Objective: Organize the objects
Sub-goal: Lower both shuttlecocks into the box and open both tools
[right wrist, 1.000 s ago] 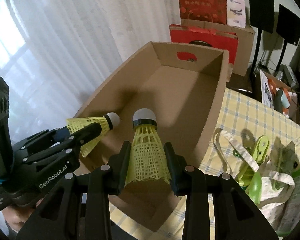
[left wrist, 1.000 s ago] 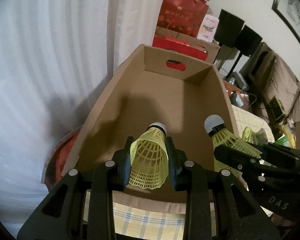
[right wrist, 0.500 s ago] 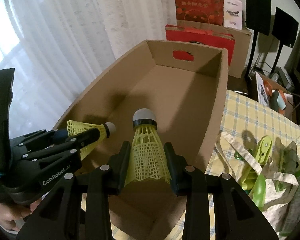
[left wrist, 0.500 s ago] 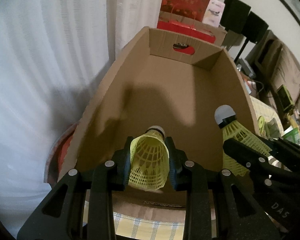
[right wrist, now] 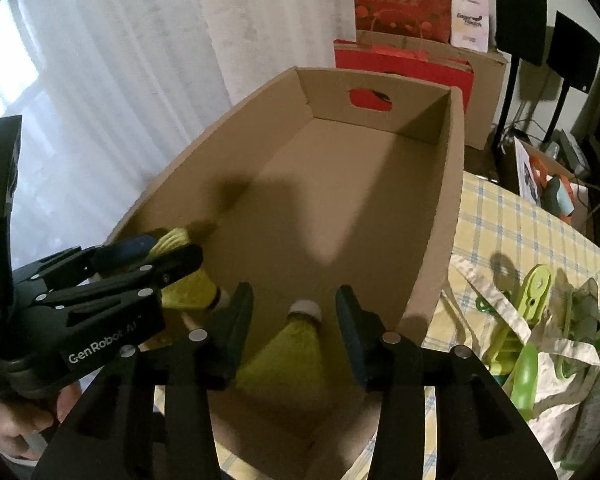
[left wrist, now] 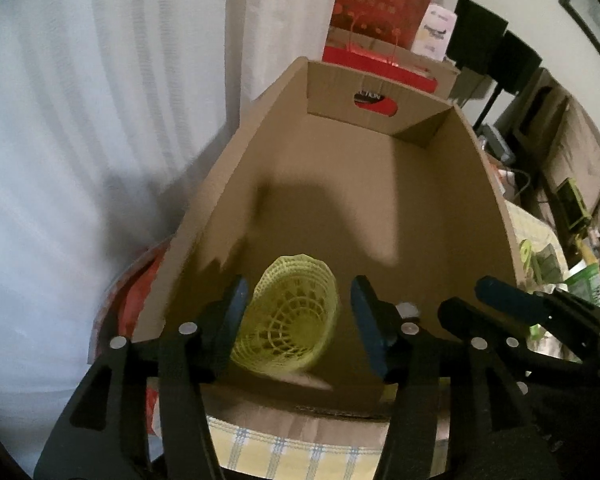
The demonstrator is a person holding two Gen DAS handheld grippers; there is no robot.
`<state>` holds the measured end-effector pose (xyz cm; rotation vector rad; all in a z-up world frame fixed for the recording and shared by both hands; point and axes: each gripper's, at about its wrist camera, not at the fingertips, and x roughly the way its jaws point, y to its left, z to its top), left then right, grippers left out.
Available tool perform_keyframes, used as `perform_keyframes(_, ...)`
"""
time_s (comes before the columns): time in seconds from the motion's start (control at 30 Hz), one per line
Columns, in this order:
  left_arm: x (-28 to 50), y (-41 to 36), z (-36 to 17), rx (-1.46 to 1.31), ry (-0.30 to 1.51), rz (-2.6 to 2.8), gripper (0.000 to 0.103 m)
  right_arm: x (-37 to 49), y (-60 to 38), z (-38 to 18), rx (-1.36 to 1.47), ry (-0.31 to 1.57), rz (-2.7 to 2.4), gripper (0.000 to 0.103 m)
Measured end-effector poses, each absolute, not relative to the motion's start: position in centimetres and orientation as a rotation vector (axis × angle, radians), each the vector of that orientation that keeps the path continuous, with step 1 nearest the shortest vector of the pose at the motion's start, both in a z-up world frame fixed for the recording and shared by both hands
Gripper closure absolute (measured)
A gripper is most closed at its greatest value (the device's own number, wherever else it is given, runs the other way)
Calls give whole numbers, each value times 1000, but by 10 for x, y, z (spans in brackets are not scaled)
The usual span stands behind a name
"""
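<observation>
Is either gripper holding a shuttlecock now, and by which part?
Neither. Left gripper and right gripper are open; each yellow shuttlecock sits loose between the fingers, over the cardboard box.

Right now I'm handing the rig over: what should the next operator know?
Left tool: open, its yellow shuttlecock blurred between the spread fingers, apparently dropping into the cardboard box.
Right tool: open too, its shuttlecock loose between the fingers, over the box.
Done: both shuttlecocks released at the box's near end.
Left: confirm both landed inside, then pull the tools back. The green clips lie on the checked tablecloth.
</observation>
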<state>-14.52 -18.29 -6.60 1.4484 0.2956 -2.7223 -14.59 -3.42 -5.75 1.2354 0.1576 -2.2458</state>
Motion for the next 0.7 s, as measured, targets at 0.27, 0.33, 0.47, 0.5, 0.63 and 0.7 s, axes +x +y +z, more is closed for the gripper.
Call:
perform_keyframes(0.27,-136,-183,-53,1395,320,-2747,39,-136,-21,-41,1196,155,-2284,51)
perform_keyframes(0.33,-134,-181,-49,1385,313,-2757,32,-134,-16,-37,1182,169,-2310,49)
perform_keyframes(0.47,-130,-176,-43,1363,279,-2778,21,-132,-1,-30,1158,173,-2361,37)
perform_keyframes(0.5,-128,-174,-42,1356,268,-2787,18,-131,5,-28,1153,168,-2376,35)
perform_keyframes(0.63,-122,-163,-34,1320,221,-2820,10,-131,25,-23,1142,146,-2419,26)
perform_keyframes(0.7,-120,-159,-32,1317,227,-2836,7,-131,36,-20,1142,133,-2436,23)
